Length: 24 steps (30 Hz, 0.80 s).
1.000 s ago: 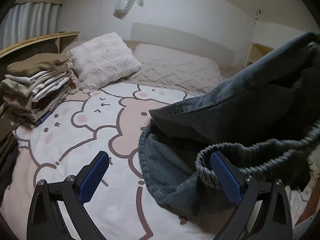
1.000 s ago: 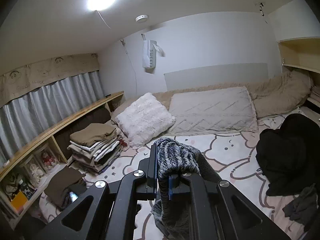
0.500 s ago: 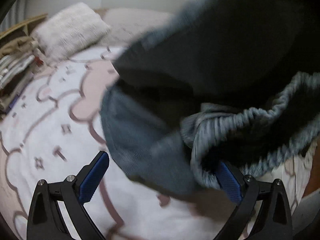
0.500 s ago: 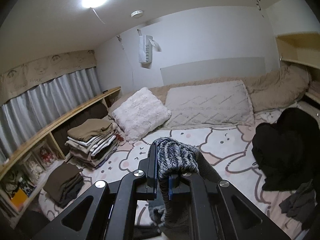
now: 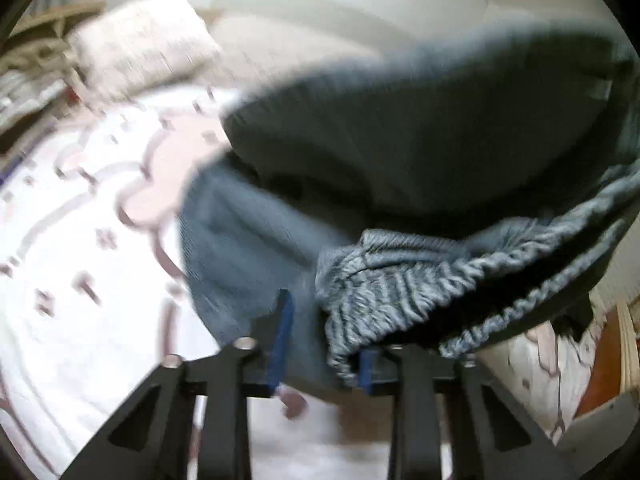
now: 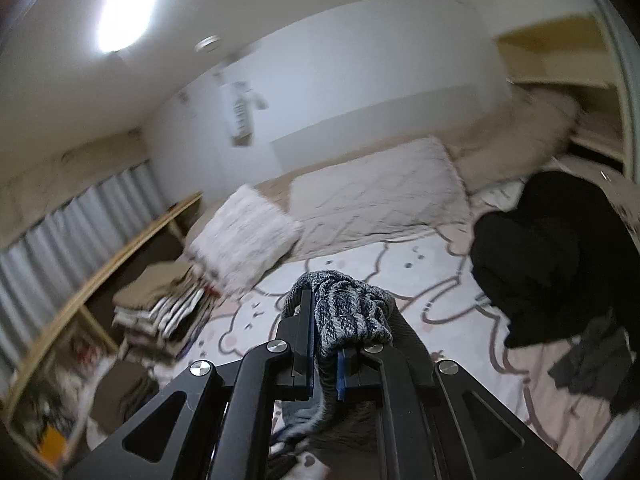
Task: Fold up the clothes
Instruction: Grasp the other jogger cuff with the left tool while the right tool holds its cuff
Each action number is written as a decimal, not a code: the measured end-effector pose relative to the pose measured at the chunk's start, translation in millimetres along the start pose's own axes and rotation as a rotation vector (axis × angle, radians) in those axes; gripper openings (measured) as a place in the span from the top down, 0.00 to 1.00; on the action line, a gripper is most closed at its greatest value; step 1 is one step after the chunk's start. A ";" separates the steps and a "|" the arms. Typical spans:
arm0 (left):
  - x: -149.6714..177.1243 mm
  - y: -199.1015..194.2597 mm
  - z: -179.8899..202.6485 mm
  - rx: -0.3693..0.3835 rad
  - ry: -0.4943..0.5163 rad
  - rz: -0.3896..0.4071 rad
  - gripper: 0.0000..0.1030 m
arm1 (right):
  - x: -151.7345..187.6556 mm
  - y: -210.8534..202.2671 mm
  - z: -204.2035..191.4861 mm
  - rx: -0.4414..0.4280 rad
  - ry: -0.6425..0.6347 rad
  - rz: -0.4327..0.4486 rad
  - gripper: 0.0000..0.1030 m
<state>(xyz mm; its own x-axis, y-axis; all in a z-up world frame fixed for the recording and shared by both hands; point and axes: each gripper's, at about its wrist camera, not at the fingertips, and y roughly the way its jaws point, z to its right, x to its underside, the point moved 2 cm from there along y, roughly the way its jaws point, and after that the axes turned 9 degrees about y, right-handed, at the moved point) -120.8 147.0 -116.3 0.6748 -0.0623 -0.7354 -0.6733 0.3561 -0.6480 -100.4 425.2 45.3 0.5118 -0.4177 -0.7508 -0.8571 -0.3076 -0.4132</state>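
Note:
A dark grey-blue knit garment with a ribbed hem hangs above the bed in the left wrist view. My left gripper has its blue pads closed in on the ribbed hem, gripping it. In the right wrist view my right gripper is shut on another bunch of the same ribbed knit, held above the cartoon-print bed sheet. The rest of the garment hangs below the right gripper, mostly hidden.
A stack of folded clothes sits at the bed's left by a wooden shelf. A fluffy white pillow and a quilted pillow lie at the head. A black clothes pile lies on the right.
My left gripper was open beside the hem; it has moved in and closed on the ribbed hem. The right gripper keeps its hold and has tilted, both views blurring with motion.

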 end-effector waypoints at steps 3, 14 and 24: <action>-37.2 -54.2 -25.1 -0.093 -0.040 0.167 0.85 | -2.5 -3.9 11.3 -0.021 0.111 0.026 0.91; -30.3 -170.6 -75.5 -0.342 0.037 0.214 0.86 | 89.7 56.9 37.9 -0.066 0.386 -0.326 0.91; 37.9 -133.2 -95.0 -0.394 0.029 0.066 0.86 | 189.7 66.2 71.3 -0.145 0.801 -0.659 0.27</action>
<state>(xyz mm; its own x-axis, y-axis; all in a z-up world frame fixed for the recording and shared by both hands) -34.3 8.6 -76.7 0.6215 -0.0797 -0.7794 -0.7829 -0.0244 -0.6217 -64.2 386.6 -161.3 0.8095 -0.5579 0.1832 -0.4064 -0.7574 -0.5111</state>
